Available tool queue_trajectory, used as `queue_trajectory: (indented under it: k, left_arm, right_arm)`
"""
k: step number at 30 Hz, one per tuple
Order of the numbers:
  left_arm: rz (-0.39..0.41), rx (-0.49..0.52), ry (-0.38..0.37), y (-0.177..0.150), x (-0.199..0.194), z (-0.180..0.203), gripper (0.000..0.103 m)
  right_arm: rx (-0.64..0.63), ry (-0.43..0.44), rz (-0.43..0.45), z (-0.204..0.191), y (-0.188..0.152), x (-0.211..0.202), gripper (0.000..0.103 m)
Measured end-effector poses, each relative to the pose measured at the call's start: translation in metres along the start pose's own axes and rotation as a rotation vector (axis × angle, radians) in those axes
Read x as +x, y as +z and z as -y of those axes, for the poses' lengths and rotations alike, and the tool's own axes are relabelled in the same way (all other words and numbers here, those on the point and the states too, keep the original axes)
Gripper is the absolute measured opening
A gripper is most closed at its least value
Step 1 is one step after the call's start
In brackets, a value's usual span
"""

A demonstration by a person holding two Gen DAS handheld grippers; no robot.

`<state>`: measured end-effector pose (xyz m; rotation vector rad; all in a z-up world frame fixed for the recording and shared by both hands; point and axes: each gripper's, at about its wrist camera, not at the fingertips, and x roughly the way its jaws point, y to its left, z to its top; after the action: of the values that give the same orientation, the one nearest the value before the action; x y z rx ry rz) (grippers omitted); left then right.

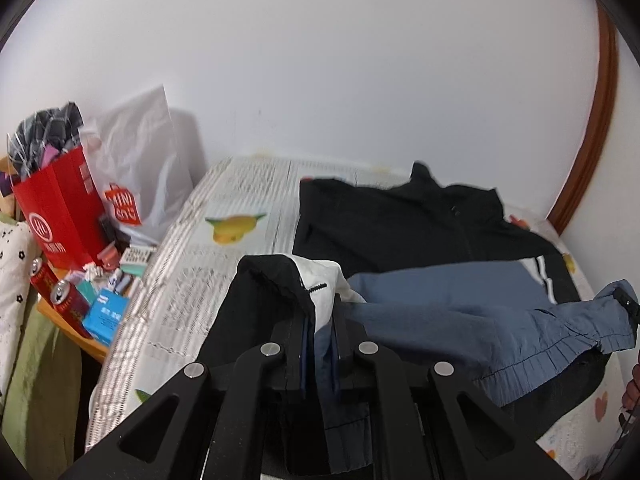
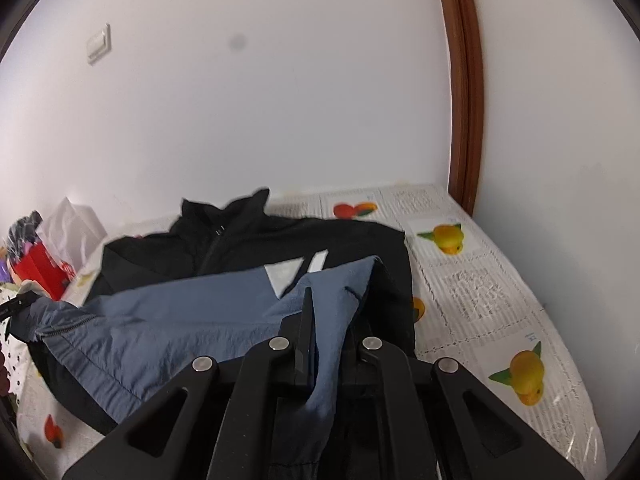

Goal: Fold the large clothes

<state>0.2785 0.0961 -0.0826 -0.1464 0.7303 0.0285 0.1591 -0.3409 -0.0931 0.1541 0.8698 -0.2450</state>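
A black, blue and white jacket (image 1: 420, 224) lies on the bed, collar toward the wall; it also shows in the right wrist view (image 2: 256, 240). My left gripper (image 1: 320, 320) is shut on the jacket's hem, a bunch of black, white and blue cloth, lifted above the bed. My right gripper (image 2: 328, 312) is shut on a fold of the blue hem cloth (image 2: 340, 292), also raised. The blue lower part (image 1: 480, 312) is folded up over the black chest. A blue sleeve cuff (image 1: 616, 304) sticks out at the right.
The bed sheet (image 2: 472, 280) has fruit prints and text. A side table at the left holds a red bag (image 1: 60, 208), a white shopping bag (image 1: 140, 160), red cans (image 1: 68, 300) and small boxes. White walls and a brown door frame (image 2: 464, 80) bound the bed.
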Motion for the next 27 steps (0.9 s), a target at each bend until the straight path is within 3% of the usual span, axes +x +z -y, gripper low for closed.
queue_trajectory:
  k: [7,13,16,18,20,27]
  left_arm:
    - [-0.07,0.012,0.026,-0.011,0.037,0.001,0.01]
    - [-0.081,0.024,0.033,-0.013,0.041,0.003,0.013]
    - [-0.088,0.033,0.016,-0.013,0.037,0.005,0.026]
    - [-0.079,0.03,-0.006,-0.013,0.029,0.005,0.044]
    - [-0.048,0.036,-0.014,-0.013,0.015,0.005,0.052]
    - [0.005,0.047,0.02,-0.017,-0.023,-0.012,0.058]
  right_arm:
    - [-0.044,-0.051,-0.102,-0.001,-0.021,0.049,0.007]
    - [-0.037,-0.058,-0.13,0.004,-0.027,0.062,0.011]
    - [-0.048,-0.058,-0.153,0.001,-0.026,0.057,0.022]
    - [-0.052,-0.025,-0.154,0.001,-0.026,0.045,0.041]
    - [-0.068,-0.02,-0.127,-0.001,-0.026,0.029,0.047]
    - [-0.077,-0.072,-0.071,0.018,-0.036,-0.028,0.05]
